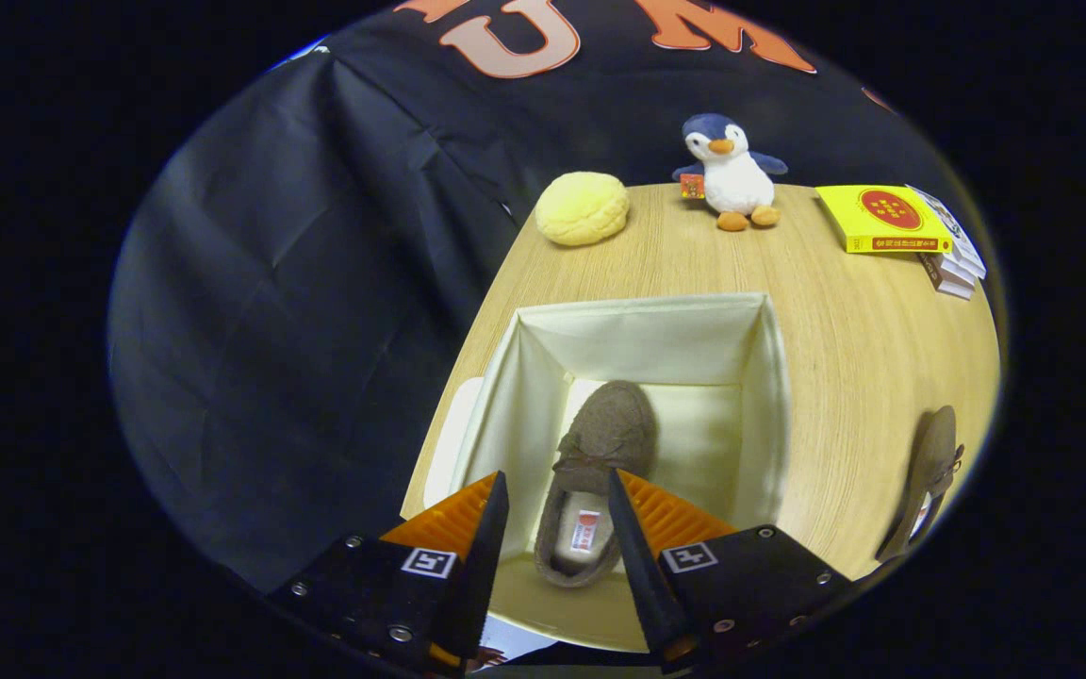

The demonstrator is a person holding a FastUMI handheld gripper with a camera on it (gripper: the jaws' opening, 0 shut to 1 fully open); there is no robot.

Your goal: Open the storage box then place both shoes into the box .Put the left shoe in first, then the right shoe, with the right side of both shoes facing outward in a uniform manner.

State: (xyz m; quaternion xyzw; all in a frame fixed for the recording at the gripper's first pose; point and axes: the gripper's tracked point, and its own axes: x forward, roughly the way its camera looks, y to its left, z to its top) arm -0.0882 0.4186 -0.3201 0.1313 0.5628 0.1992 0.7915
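Observation:
A cream fabric storage box (647, 335) stands open on the wooden table (863, 377). One brown fuzzy shoe (604, 434) lies inside it toward the left wall, toe pointing away from me and its light lining facing up. My gripper (557, 474) hovers over the near part of the box, open, with the shoe's heel seen below between the fingers. A gap shows between the left finger (491, 538) and the shoe. The second brown shoe (929, 481) lies on the table to the right of the box, beyond the right finger.
A pale lid (449, 443) lies flat against the box's left side, near the table edge. At the far end of the table sit a yellow round plush (583, 207), a penguin toy (730, 173) and a stack of books (901, 222).

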